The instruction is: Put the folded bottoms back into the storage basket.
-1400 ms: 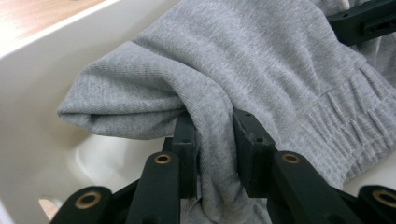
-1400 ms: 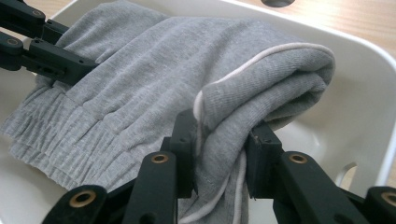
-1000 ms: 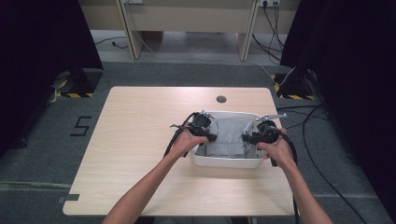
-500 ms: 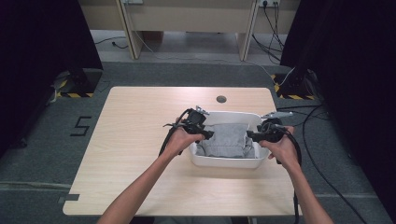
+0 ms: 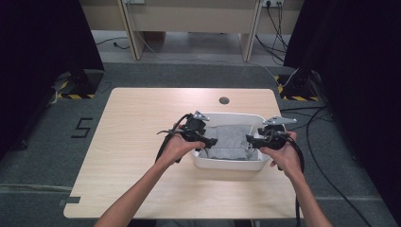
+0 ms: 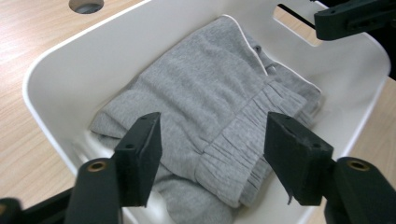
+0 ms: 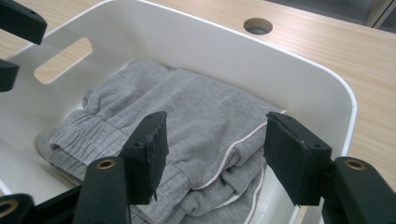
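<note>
At the table's [image 5: 142, 142] centre-right, a white tub [image 5: 227, 163] is seen with folded grey sweatpants [image 5: 229, 141] lying inside. The left gripper [image 5: 212, 142] is held at the tub's nine o'clock rim, the right gripper [image 5: 250, 140] at three o'clock; both are spread wide, grasping nothing.

Spread tongs [image 7: 212, 156] hover above grey garment [image 7: 187, 121] in white bin [image 7: 299, 88].
</note>
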Tool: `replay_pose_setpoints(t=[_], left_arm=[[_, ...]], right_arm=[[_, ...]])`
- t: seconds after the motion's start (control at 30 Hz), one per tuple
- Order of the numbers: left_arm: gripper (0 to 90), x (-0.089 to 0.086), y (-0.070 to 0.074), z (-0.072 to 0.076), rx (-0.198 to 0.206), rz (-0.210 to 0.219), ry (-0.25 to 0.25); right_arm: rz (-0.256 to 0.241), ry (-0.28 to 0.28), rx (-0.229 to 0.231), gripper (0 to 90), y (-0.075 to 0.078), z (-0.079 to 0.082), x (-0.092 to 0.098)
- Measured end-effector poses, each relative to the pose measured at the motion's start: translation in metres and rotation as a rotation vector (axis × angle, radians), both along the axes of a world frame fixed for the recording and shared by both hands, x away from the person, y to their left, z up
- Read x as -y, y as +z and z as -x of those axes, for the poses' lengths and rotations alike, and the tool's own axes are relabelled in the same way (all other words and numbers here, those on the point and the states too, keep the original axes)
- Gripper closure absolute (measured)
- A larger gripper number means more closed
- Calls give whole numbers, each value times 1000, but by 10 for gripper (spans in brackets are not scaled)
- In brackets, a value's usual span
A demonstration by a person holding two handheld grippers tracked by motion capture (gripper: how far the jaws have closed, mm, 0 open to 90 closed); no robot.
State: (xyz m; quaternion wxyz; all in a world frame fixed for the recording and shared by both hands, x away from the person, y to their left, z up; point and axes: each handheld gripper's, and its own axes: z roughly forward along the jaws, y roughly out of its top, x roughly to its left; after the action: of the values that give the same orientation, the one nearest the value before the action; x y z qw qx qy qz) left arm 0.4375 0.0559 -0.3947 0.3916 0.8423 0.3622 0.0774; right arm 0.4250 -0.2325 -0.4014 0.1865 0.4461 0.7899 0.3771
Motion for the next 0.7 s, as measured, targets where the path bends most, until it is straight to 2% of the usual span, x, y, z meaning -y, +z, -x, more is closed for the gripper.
replay_pose_setpoints(t=[0.43, 0.7], left_arm=[[244, -23, 4, 20, 23, 24, 9], [159, -45, 3, 36, 38, 39, 41]], right_arm=[[-30, 13, 27, 360, 2, 18, 1], [-43, 9, 48, 350, 4, 30, 4]])
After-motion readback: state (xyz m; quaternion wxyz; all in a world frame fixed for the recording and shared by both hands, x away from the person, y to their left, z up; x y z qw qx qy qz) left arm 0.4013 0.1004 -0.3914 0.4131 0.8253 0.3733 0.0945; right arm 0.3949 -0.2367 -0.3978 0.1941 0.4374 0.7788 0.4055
